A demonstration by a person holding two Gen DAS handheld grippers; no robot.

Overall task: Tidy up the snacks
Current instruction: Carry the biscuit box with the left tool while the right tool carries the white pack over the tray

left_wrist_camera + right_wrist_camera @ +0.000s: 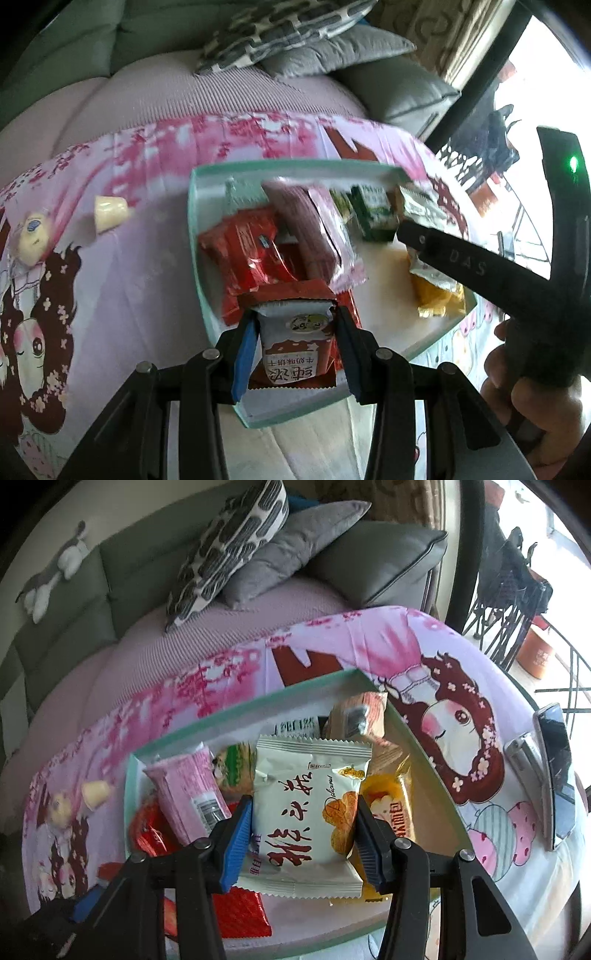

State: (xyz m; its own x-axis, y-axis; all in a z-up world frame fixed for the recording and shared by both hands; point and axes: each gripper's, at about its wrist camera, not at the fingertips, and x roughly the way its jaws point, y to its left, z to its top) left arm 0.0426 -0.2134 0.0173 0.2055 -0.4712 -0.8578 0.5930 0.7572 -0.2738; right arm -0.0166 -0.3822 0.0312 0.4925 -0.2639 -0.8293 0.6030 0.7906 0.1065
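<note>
A pale green-rimmed box (194,236) sits on a pink cartoon tablecloth and holds several snack packets. My left gripper (295,350) is shut on a small red and white biscuit packet (293,343), held just above the near left part of the box over red packets (243,251). In the right wrist view my right gripper (301,834) is shut on a white pastry packet (306,812) above the same box (207,722), beside a pink packet (188,794) and a yellow bread packet (388,801). The other gripper's black finger (461,258) reaches over the box's right side.
Two small yellow jelly cups (107,214) lie on the cloth left of the box. Two phones (550,775) rest on the cloth at the right. Behind the table stands a sofa with grey and patterned cushions (236,550). A person's hand (532,398) grips the other tool.
</note>
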